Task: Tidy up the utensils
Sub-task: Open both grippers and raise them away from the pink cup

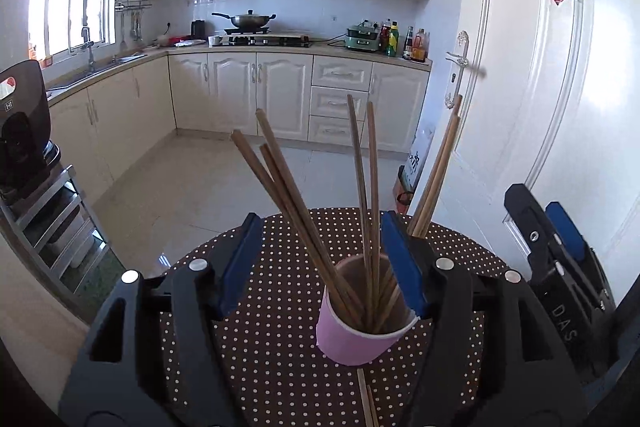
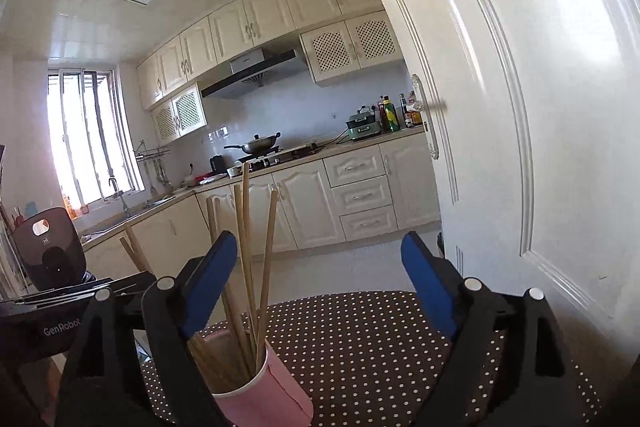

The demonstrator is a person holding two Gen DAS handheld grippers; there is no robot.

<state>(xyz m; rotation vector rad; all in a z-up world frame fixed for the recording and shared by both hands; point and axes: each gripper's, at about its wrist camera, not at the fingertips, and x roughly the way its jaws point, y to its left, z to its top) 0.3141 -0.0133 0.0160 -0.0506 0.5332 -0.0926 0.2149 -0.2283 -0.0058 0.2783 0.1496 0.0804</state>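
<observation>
Both our left claw (image 1: 324,267) and right claw (image 2: 316,291) gape wide and empty, so we judge the light, tippy pink paper cup (image 1: 352,331) wants bracing low while the stiff, slim wooden chopsticks (image 1: 296,203) get pinched mid-shaft.

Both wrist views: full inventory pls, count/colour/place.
cup: one, pink, on the table
chopsticks: several, wooden, upright in the cup
loose chopsticks: two, wooden, flat on the table in front of the cup
table: one, brown with white dots
wok: one, dark, on the stove
door: one, white, right side
left gripper: black with blue pads, open around the cup
right gripper: same colours, open, right of the cup
</observation>
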